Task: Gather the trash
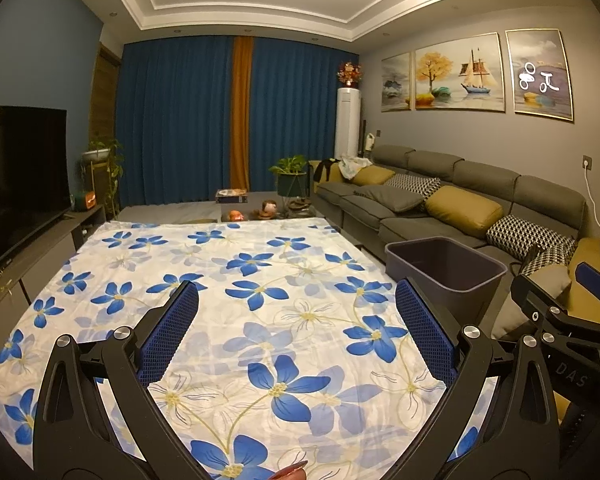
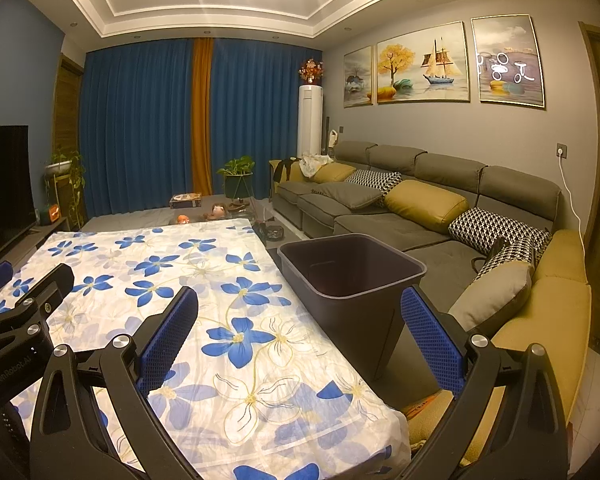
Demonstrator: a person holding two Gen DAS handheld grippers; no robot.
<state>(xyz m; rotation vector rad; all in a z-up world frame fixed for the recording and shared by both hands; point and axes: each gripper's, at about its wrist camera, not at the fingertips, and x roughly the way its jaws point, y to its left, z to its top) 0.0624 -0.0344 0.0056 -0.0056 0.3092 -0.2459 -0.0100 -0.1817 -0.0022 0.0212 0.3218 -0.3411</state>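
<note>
My left gripper (image 1: 296, 320) hangs wide open and holds nothing above the flowered tablecloth (image 1: 228, 280); my right gripper (image 2: 300, 324) gapes likewise, empty; the dark bin (image 2: 352, 276) stands just right of the table, before the sofa (image 2: 440, 216); its inside looks bare, though dim.

the bin (image 2: 352, 268) stands between the cloth-covered table (image 2: 188, 280) on its left and the sofa (image 2: 440, 216) on its right.

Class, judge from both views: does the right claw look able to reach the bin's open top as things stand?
Probably yes. The bin stands just ahead of the open right claw, beside the table; nothing lies between them.
</note>
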